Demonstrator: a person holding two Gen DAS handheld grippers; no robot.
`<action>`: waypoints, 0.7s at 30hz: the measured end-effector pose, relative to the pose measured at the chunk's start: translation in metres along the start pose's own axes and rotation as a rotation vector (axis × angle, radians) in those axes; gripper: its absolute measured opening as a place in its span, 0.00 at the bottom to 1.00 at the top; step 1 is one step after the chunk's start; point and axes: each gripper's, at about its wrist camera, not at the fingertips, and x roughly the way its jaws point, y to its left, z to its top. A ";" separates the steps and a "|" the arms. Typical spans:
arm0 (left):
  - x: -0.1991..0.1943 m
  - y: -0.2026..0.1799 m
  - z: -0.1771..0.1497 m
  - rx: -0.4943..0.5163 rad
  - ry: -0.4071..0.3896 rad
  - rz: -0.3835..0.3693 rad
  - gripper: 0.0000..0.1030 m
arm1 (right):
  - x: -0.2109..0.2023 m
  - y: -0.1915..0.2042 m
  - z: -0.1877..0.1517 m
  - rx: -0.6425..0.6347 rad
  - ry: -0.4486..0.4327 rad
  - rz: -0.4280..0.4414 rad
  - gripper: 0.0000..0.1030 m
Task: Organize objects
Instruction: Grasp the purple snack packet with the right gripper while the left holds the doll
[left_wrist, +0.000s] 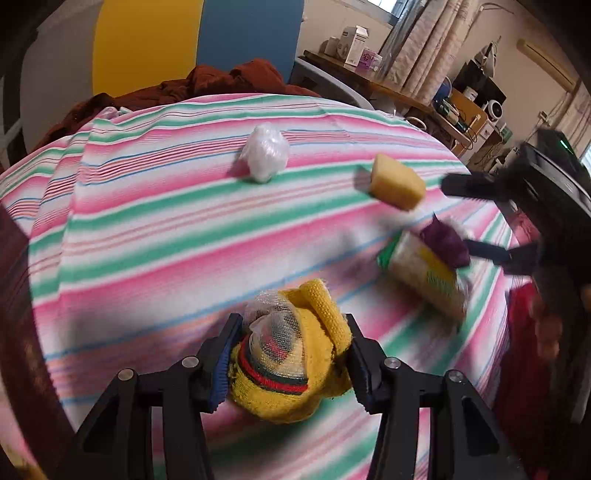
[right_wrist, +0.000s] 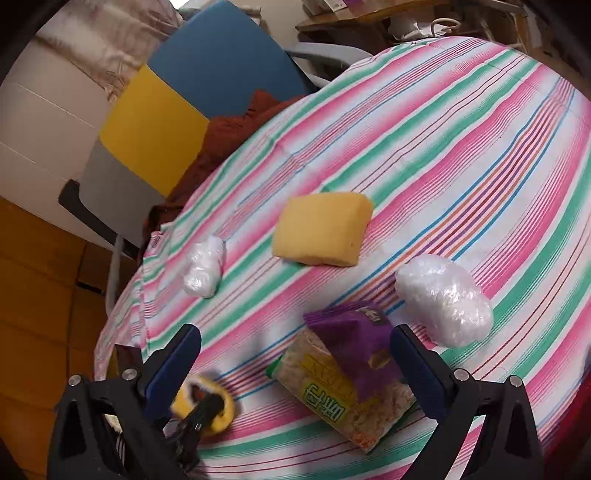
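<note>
My left gripper (left_wrist: 291, 321) is shut on a yellow knitted bundle (left_wrist: 291, 369) with a red and green band and white mesh stuffed inside; both pads press its sides. The same bundle (right_wrist: 207, 406) shows blurred at the lower left of the right wrist view. My right gripper (right_wrist: 295, 332) stands open, its fingers wide on either side of a purple packet (right_wrist: 354, 332) that lies on a clear snack bag (right_wrist: 351, 398). Neither pad touches them. A yellow sponge (right_wrist: 321, 229) and two white plastic wads (right_wrist: 205, 269) (right_wrist: 443, 299) rest further out on the striped cloth (right_wrist: 461, 166).
The striped cloth (left_wrist: 166, 206) covers a rounded table that drops off at its left and far edges. A chair with a blue, yellow and grey back (right_wrist: 177, 110) stands behind, a rust-brown cloth (left_wrist: 229, 81) draped over it. A cluttered desk (left_wrist: 369, 77) lies at the back right.
</note>
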 end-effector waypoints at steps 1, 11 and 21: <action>-0.004 0.000 -0.005 0.007 -0.002 0.001 0.52 | 0.003 0.000 0.000 -0.002 0.011 -0.015 1.00; -0.025 -0.005 -0.046 0.101 -0.035 0.027 0.52 | 0.019 0.017 -0.008 -0.102 0.092 -0.002 1.00; -0.022 0.002 -0.050 0.097 -0.062 0.005 0.52 | -0.018 0.012 -0.002 -0.049 -0.079 0.126 1.00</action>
